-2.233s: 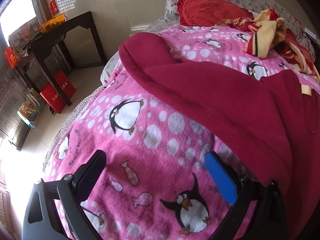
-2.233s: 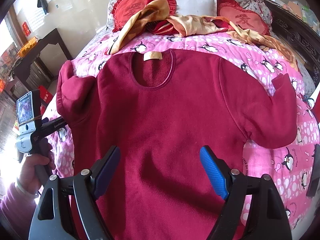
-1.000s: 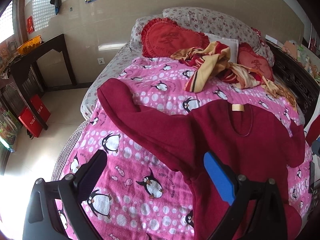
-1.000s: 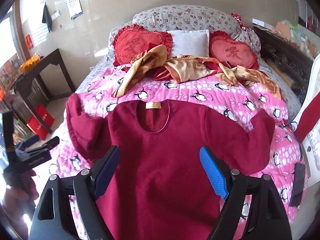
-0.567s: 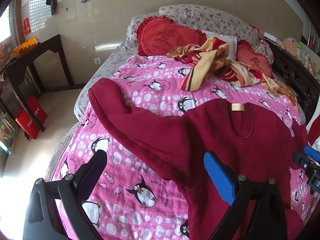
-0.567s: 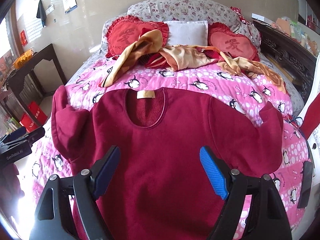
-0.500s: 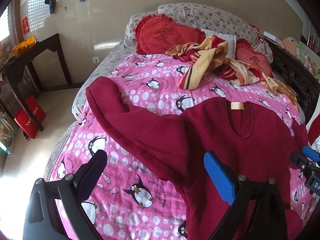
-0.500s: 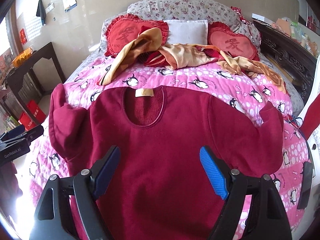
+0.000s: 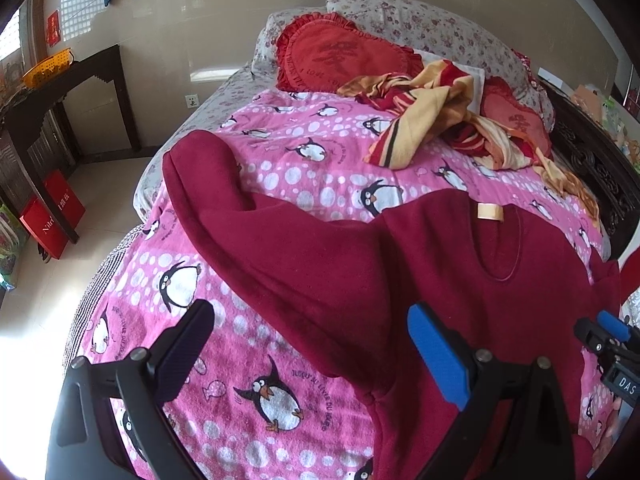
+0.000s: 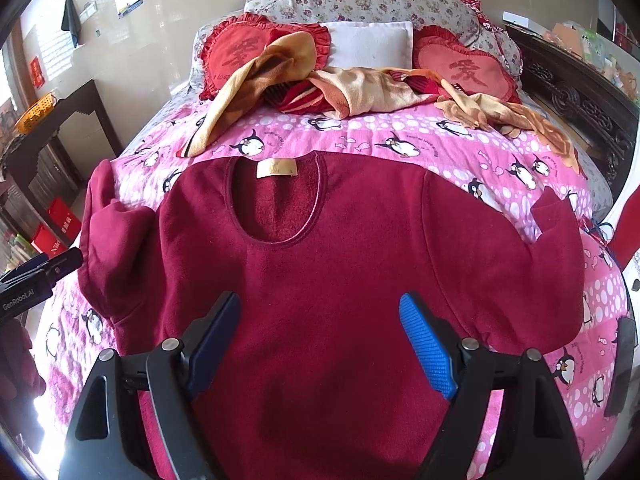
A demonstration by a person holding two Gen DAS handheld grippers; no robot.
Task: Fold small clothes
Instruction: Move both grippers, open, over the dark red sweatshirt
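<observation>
Right wrist view: both grippers' jaws gape, empty; we should pinch the top at its left cuff, folding inward.

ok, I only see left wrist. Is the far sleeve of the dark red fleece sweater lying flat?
Observer: Not fully. The far sleeve of the dark red fleece sweater is spread sideways, with its cuff bent up toward the pillows.
Operator: Right fingers holding anything?
Observer: No. The right gripper is open over the sweater's body, with nothing in it.
Operator: Anything near that sleeve?
Observer: A flat black object sits at the edge of the pink penguin blanket, apart from the sleeve.
</observation>
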